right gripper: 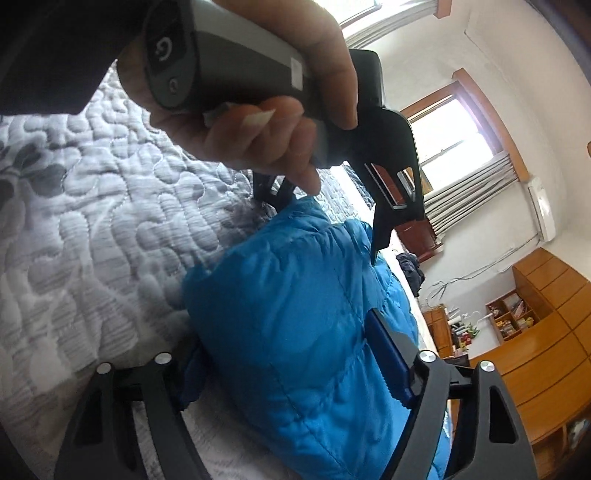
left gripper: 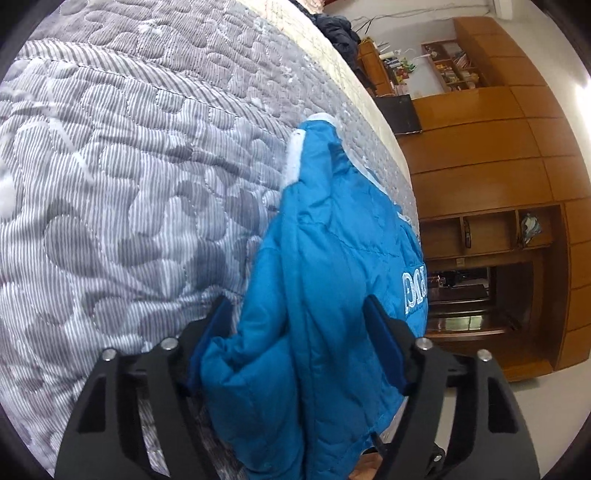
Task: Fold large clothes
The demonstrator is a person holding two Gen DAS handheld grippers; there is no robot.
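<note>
A bright blue padded jacket (left gripper: 325, 240) lies bunched on a grey quilted bed (left gripper: 129, 166); it has white lettering (left gripper: 413, 291) and a white trim (left gripper: 295, 158) at its far end. My left gripper (left gripper: 299, 317) is shut on a thick fold of the jacket, which fills the gap between its blue pads. In the right wrist view my right gripper (right gripper: 288, 347) also grips the jacket (right gripper: 280, 288); its left finger is hidden under the fabric. A hand (right gripper: 258, 129) holds the left gripper's handle (right gripper: 221, 55) above the jacket's far end.
The bed's edge runs along the right of the jacket, with pale floor (left gripper: 546, 406) beyond. A wooden wardrobe with shelves (left gripper: 498, 147) lines the wall. Dark clothes (left gripper: 338, 33) lie at the bed's far end. A window (right gripper: 454, 133) and an air conditioner (right gripper: 543, 210) are on the far wall.
</note>
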